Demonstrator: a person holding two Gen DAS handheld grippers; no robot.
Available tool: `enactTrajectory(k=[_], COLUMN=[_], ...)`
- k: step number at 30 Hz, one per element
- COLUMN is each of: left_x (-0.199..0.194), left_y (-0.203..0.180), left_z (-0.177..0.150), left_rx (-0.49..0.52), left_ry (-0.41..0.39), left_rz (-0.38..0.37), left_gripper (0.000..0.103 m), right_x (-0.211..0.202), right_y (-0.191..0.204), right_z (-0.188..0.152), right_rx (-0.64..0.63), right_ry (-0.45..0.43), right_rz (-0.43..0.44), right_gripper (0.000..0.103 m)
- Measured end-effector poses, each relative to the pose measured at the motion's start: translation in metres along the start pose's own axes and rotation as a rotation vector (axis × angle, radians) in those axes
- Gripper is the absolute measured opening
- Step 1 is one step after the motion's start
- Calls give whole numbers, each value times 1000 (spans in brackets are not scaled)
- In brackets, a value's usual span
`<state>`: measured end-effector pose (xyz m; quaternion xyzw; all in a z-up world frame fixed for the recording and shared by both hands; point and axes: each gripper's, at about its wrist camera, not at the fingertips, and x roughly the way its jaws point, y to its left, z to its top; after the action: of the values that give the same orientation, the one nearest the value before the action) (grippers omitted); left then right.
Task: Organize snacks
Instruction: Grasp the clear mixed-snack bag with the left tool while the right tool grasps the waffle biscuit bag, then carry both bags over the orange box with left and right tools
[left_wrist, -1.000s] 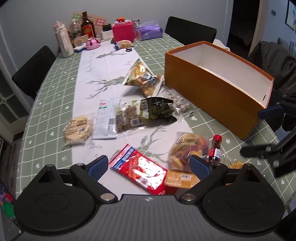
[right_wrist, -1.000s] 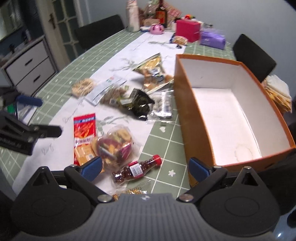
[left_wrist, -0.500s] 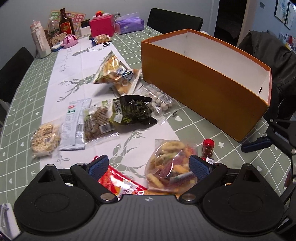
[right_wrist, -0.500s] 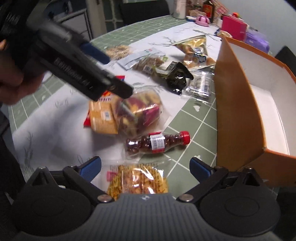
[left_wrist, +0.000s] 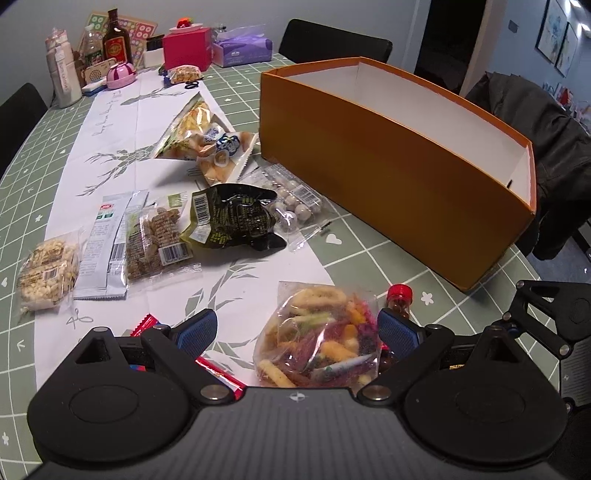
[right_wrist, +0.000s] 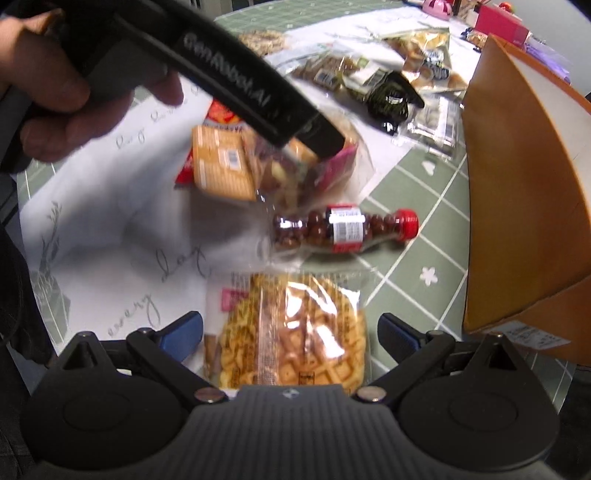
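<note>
Left gripper (left_wrist: 297, 332) is down low over the table (left_wrist: 373, 254), jaws spread wide, and the mixed-snack bag (left_wrist: 319, 338) sits right between the blue pads (left_wrist: 195, 330). The bag lies closer to the right-hand pad; whether that pad touches it, I cannot tell. A red packet (left_wrist: 218, 373) pokes out under the left-hand finger, and a red-capped bottle (left_wrist: 399, 301) peeks just behind the right-hand one.

Over on the right wrist view, the right gripper (right_wrist: 290, 332) is wide open too, nothing clamped. A clear waffle-cracker pack (right_wrist: 291, 328) lies flat between its fingers, with a gap on either side. Just beyond it the bottle (right_wrist: 345, 229) lies on its side, cap pointing toward the orange box (right_wrist: 524, 206). The left gripper's black body (right_wrist: 236, 79) cuts across the upper part of this view, held in a hand (right_wrist: 55, 92), its tip over the snack bag (right_wrist: 306, 166).

The box (left_wrist: 391, 173) stands open on the table's right side; its inside is mostly out of view. The other snacks are spread on the white runner (left_wrist: 114, 122): a dark pouch (left_wrist: 231, 218), a peanut pack (left_wrist: 48, 269), a white bar wrapper (left_wrist: 107, 247) and a brown-snack pack (left_wrist: 157, 240) side by side.
</note>
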<state>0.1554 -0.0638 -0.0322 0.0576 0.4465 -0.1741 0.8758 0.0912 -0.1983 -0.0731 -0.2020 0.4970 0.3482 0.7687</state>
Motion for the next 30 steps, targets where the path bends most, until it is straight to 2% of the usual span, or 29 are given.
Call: enactTrajectory(k=[6,8,10,13,21,25,30], left_x=[6,11,14,17,15,12,8], left_y=[-15,-14,-9,-3,-6,-6,-6], left_z=[-7,-9,-9,-9,-12,-13,-14], left_rx=[105,104,77,49,95,99,96], left_ry=[5,22,29,43,32,33,36], left_rz=[40,42,13,-20,-17,-21,-36], left_gripper=[103,103,103,94,76,72,70], right_x=[4,4,3,2,-2,-5,-7], right_y=[-2,-2,-1,-1,-4,-5,-6], right_z=[-3,-4,-5,-5,-5,-5,-5], right_rx=[-6,-11,-16,-20,-16,-17,-26], right_ry=[19,24,23,20,11,6,1], right_rz=[-3,-3,-8,-14,-15,-16,-28], right_gripper=[98,94,94,92,83,78,76])
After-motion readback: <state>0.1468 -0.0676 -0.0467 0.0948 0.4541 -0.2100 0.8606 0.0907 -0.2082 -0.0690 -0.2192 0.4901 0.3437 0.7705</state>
